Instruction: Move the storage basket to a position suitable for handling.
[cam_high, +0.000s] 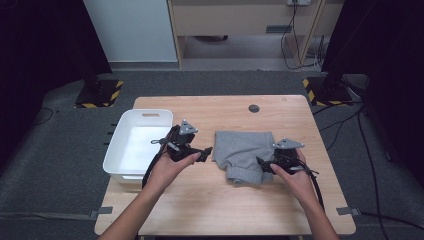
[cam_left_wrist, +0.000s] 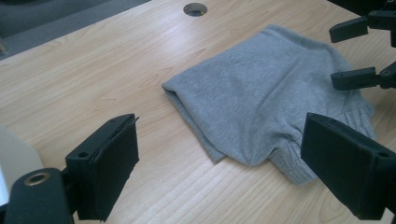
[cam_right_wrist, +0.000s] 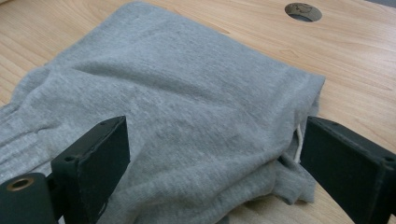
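A folded grey knit garment (cam_high: 244, 147) lies on the wooden table (cam_high: 210, 200), right of centre, with a ribbed hem (cam_left_wrist: 299, 165) towards the person. My left gripper (cam_high: 206, 151) hovers just left of it, jaws wide open and nothing between them; in the left gripper view (cam_left_wrist: 222, 133) the garment (cam_left_wrist: 261, 98) lies ahead, past the jaws. My right gripper (cam_high: 261, 163) is open at the garment's near right corner. In the right gripper view (cam_right_wrist: 210, 133) its jaws straddle the cloth (cam_right_wrist: 187, 93) without pressing it. The right gripper (cam_left_wrist: 352, 53) is also seen open in the left gripper view.
An empty white bin (cam_high: 116, 150) stands at the table's left edge, close behind my left hand. A round cable hole (cam_high: 254, 108) sits near the far edge. Two stand bases with yellow-black stripes (cam_high: 100, 95) rest on the floor beyond the table.
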